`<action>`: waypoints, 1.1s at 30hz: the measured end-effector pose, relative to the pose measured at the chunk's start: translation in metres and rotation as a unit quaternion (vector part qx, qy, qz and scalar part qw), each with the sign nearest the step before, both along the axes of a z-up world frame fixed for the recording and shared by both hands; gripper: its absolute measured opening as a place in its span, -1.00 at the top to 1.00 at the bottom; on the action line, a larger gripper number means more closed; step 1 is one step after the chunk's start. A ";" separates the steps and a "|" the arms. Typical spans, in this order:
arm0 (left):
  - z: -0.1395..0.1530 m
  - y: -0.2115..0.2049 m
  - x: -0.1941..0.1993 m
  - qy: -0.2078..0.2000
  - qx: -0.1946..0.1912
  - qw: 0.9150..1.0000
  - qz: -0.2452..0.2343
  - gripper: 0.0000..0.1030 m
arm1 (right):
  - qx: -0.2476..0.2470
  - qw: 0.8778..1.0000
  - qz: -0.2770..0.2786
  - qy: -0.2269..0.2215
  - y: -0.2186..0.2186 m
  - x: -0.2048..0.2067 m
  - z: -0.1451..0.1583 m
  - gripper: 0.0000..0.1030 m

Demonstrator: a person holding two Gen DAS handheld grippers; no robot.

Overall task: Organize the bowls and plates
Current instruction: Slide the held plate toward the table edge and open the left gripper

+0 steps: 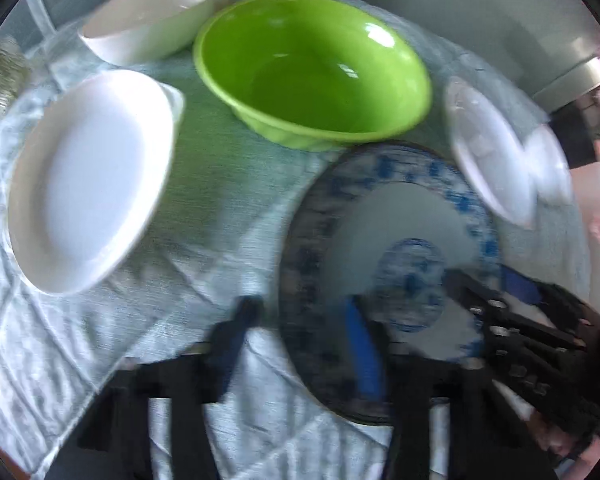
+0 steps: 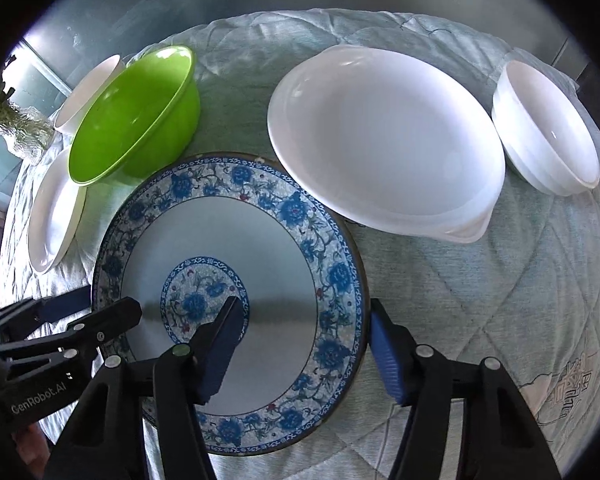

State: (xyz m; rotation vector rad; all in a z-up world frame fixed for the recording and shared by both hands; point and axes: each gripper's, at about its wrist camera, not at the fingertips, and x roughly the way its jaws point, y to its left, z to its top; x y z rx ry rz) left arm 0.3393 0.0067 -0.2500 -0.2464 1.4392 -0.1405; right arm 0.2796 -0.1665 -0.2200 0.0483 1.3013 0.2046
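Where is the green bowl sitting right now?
The green bowl sits on the quilted cloth, upper left in the right wrist view, just beyond the blue-patterned plate, with a small white bowl behind it.

My patterned plate (image 2: 236, 248) lies near; big bowl (image 2: 136, 116) far left, wide dish (image 2: 384, 136) far right, small bowl (image 2: 548, 128) beyond it.

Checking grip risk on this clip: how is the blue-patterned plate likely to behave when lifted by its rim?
The blue-patterned plate looks glazed and glossy, so probably stiff, breakable and slippery against the pads. It is wide and shallow, so it would likely tilt if one side slips. The right gripper and left gripper straddle opposite rims, which should steady it.
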 end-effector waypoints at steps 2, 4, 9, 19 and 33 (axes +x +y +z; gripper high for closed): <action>0.000 0.001 0.000 -0.004 -0.004 1.000 0.001 0.37 | -0.001 1.000 0.000 0.000 0.002 0.004 0.001 -0.12; 0.001 0.005 0.000 -0.008 -0.011 1.000 0.004 0.43 | 0.001 1.000 -0.004 0.001 0.002 0.004 0.002 -0.06; 0.002 0.014 -0.003 -0.016 -0.020 1.000 0.004 0.50 | 0.005 1.000 -0.020 0.008 -0.001 0.002 0.006 0.01; 0.056 0.034 -0.032 -0.068 -0.006 0.998 0.003 0.50 | 0.016 0.998 -0.051 -0.018 -0.004 -0.013 0.040 0.19; 0.157 0.071 -0.101 -0.126 0.003 0.992 0.027 0.59 | 0.059 0.995 -0.048 -0.060 0.017 -0.067 0.123 0.19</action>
